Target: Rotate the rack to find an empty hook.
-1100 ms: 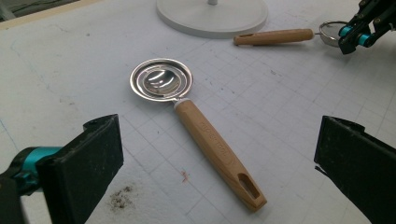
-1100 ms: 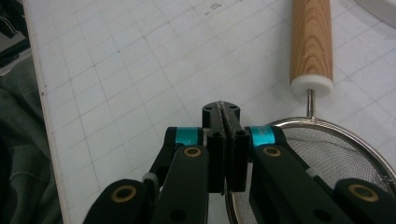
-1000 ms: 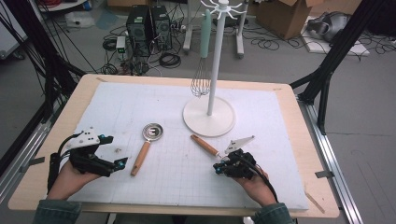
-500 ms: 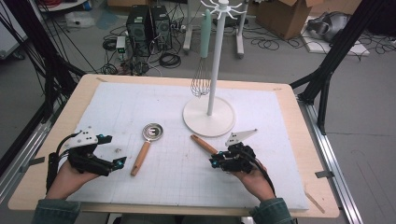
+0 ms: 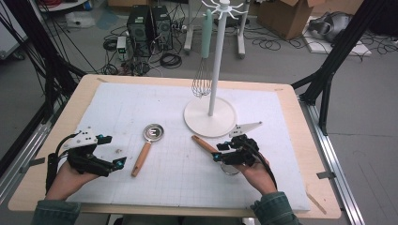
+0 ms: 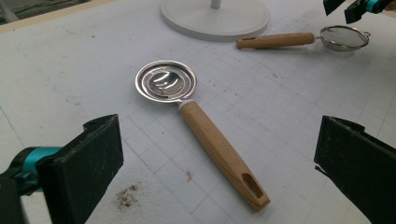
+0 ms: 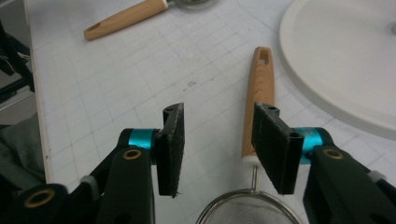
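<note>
Left gripper (image 5: 109, 151) rests wide apart near the steel measuring spoon with wooden handle (image 6: 205, 132); right gripper (image 7: 217, 147), jaws just opening and holding nothing, hovers above the wooden-handled mesh strainer (image 7: 259, 88) lying beside the white round stand base (image 5: 210, 117).

Left tool (image 5: 109, 151) jaws wide apart, right tool (image 5: 219, 152) jaws just opening, empty.

Wooden-handled steel strainer (image 7: 258, 88), glossy metal scoop (image 6: 166, 83)
</note>
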Demonstrator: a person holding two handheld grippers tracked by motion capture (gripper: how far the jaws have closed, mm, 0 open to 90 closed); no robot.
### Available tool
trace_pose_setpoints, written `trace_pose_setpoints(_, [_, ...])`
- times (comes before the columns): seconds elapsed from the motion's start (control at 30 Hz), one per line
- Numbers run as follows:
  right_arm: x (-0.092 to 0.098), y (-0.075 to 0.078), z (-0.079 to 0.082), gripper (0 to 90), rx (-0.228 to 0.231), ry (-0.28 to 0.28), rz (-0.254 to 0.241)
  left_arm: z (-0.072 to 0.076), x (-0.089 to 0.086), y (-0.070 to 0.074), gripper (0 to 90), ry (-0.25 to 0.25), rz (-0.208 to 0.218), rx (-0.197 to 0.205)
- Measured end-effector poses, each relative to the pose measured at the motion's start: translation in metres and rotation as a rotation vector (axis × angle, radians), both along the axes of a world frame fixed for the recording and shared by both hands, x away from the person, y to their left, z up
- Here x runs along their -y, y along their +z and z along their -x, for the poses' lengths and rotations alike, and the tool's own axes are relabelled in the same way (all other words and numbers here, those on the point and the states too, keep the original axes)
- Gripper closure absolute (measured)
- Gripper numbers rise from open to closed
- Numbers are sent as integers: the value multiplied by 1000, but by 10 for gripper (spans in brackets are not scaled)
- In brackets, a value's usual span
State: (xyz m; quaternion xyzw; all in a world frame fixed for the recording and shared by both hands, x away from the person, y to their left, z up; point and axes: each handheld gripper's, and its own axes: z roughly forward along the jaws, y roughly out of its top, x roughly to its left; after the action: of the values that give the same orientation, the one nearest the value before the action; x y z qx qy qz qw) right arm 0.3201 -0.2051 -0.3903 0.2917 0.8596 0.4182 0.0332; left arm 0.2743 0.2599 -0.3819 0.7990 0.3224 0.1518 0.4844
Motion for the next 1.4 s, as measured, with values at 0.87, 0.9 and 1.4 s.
trace_pose_setpoints(0.87, [-14,5,-28,382,-15,-24,36,1,-2,2,17,4,7,7])
trace_pose_setpoints(0.9, [-15,3,-29,379,-17,-23,43,1,-3,3,18,4,7,10])
trace_pose_setpoints(1.4, [-18,-13,-40,408,-61,-23,82,1,-5,4,17,10,12,13])
